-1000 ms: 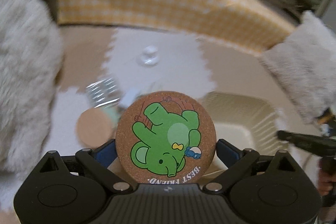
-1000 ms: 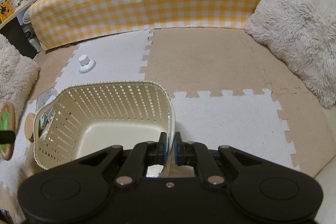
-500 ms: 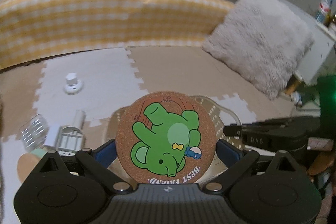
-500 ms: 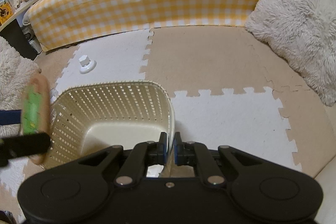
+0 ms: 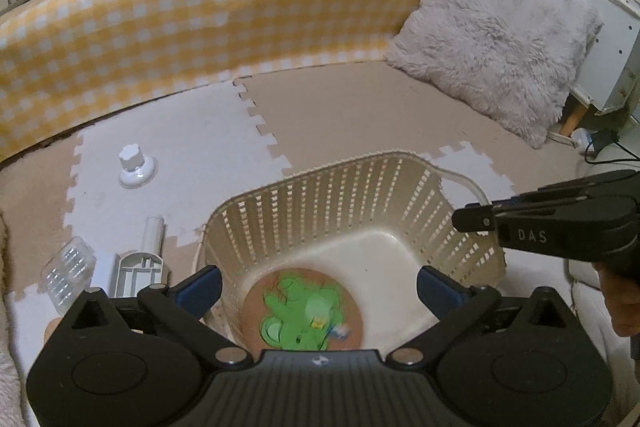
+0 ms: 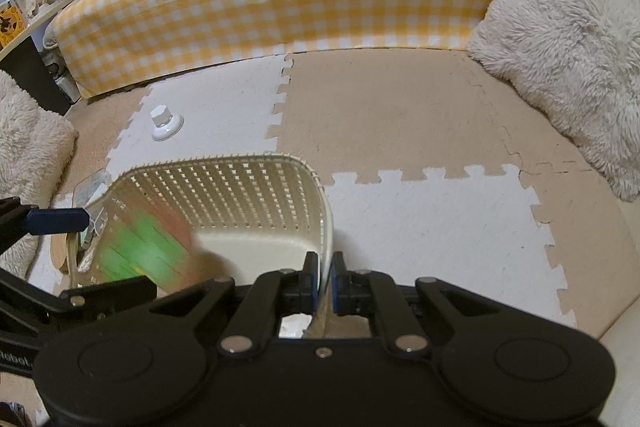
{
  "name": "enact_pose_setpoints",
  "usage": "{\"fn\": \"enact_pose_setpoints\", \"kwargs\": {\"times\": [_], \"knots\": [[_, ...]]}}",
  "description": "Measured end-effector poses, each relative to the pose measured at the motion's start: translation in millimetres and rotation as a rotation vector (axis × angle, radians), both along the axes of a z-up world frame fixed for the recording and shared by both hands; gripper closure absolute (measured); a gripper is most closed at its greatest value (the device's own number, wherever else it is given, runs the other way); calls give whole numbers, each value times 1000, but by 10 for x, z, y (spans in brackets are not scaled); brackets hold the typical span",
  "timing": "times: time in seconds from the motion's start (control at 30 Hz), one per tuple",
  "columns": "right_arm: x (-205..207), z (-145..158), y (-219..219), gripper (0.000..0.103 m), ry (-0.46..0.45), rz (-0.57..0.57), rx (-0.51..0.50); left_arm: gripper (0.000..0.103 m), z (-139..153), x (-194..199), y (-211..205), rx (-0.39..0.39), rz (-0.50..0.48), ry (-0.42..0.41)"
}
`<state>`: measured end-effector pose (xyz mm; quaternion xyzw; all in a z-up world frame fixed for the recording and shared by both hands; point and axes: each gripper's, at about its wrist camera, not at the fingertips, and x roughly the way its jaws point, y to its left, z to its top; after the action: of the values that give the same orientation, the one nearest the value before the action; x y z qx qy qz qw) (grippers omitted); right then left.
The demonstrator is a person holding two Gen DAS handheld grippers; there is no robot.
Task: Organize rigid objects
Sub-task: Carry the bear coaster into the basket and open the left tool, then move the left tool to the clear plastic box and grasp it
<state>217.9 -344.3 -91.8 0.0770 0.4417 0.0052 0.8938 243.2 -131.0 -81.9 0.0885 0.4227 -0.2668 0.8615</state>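
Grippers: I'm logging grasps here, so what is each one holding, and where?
Left gripper is open and empty above the coaster in the basket. Right gripper pinches the basket's near rim.

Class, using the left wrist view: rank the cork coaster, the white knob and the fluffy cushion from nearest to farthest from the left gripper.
1. Cork coaster: inside the basket, between the left gripper's open fingers.
2. White knob: on the white mat, ahead left.
3. Fluffy cushion: far right, leaning against the checked bumper.
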Motion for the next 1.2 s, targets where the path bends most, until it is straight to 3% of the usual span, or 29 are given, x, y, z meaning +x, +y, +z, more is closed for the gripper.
{"fn": "enact_pose_setpoints", "kwargs": {"times": [0.9,1.2], "knots": [[-10,-6,5,97,1,0,6,0,216,-239,0,4,-74,42],[-11,-7,1,97,1,0,7,0,510,-337,129,-57,-67,5]]}}
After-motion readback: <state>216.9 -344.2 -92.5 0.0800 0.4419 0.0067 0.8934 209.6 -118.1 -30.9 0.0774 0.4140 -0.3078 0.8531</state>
